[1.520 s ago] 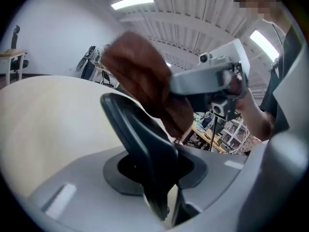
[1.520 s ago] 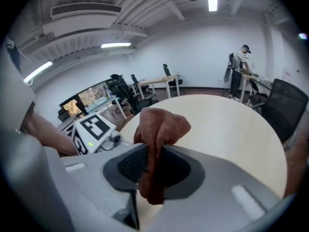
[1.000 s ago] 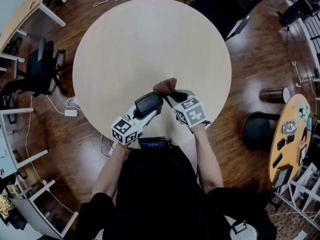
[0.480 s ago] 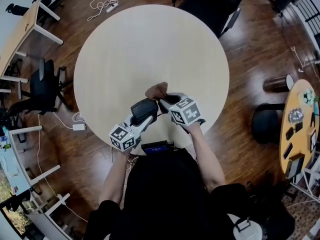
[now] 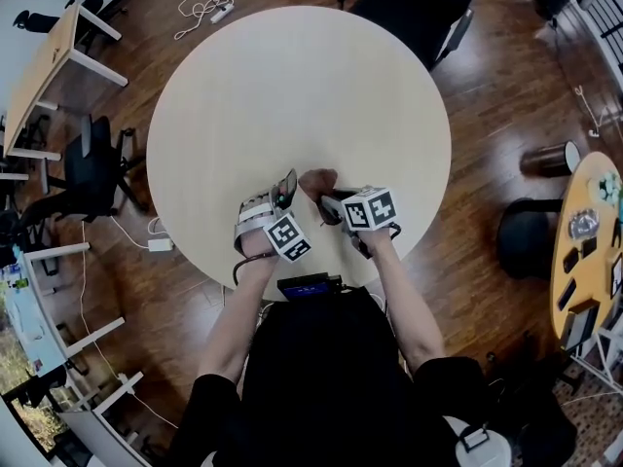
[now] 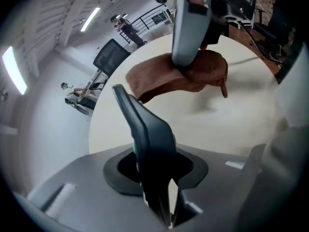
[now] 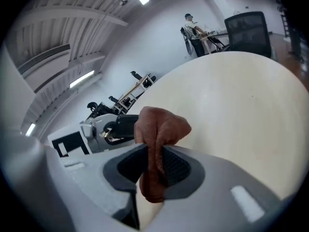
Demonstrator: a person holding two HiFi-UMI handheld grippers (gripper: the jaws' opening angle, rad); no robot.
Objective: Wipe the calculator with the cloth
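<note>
A round, pale wooden table [image 5: 292, 86] stands on a dark wooden floor [image 5: 487, 125]. The person stands at its near edge, both grippers held close together over the near part of the top.

The left gripper [image 5: 277, 200] pinches a thin dark calculator [image 5: 288, 188] between its 2 jaws. In the left gripper view the left gripper [image 6: 155, 170] has the calculator [image 6: 145, 129] clamped edge-on, so it shows only as a narrow dark blade rising out of the pads, with a sliver of green at one side. The keys face away from both gripper views.

The right gripper [image 5: 327, 195] is closed on a crumpled brown cloth [image 5: 317, 179]. In the right gripper view the right gripper [image 7: 154, 166] squeezes the cloth [image 7: 161, 124] between its dark ribbed pads, a bunched wad standing above them and a short tail hanging below.

From the left gripper view the cloth [image 6: 178, 79] hangs just past the calculator's far end, above the table; whether the 2 touch cannot be told. The right gripper view shows the calculator [image 7: 123, 124] just left of the cloth.

A small dark screen [image 5: 307, 285] sits at the table's near edge, and a black office chair [image 5: 428, 3] stands at the far side.
</note>
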